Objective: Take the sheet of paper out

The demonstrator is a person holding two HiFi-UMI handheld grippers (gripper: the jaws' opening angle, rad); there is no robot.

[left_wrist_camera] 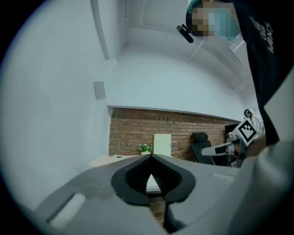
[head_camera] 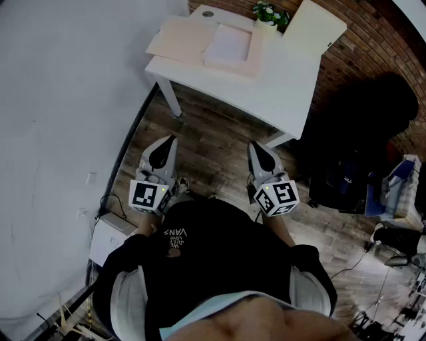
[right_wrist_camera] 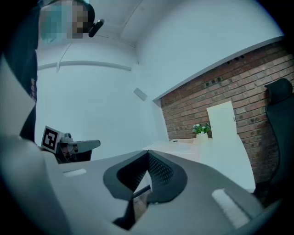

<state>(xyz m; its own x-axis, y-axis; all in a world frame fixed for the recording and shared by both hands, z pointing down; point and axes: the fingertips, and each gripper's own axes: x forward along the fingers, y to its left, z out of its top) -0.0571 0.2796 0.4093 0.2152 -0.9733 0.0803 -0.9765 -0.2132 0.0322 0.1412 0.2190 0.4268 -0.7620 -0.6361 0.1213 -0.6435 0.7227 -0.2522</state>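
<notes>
A white sheet of paper (head_camera: 227, 43) lies on a pale pink folder (head_camera: 193, 41) on the white table (head_camera: 286, 86) at the far end of the room. Both grippers are held close to the person's body, over the wooden floor and well short of the table. My left gripper (head_camera: 170, 141) has its jaws shut with nothing between them, and its tips (left_wrist_camera: 150, 157) point level toward the table (left_wrist_camera: 108, 160). My right gripper (head_camera: 255, 146) is also shut and empty, its tips (right_wrist_camera: 148, 153) aimed at the table (right_wrist_camera: 220, 151).
A small potted plant (head_camera: 269, 13) and an upright white board (head_camera: 313, 28) stand at the table's back. A black chair (head_camera: 373, 126) and a blue-white bag (head_camera: 399, 186) stand at the right. A white box (head_camera: 110, 238) with cables lies by the left wall.
</notes>
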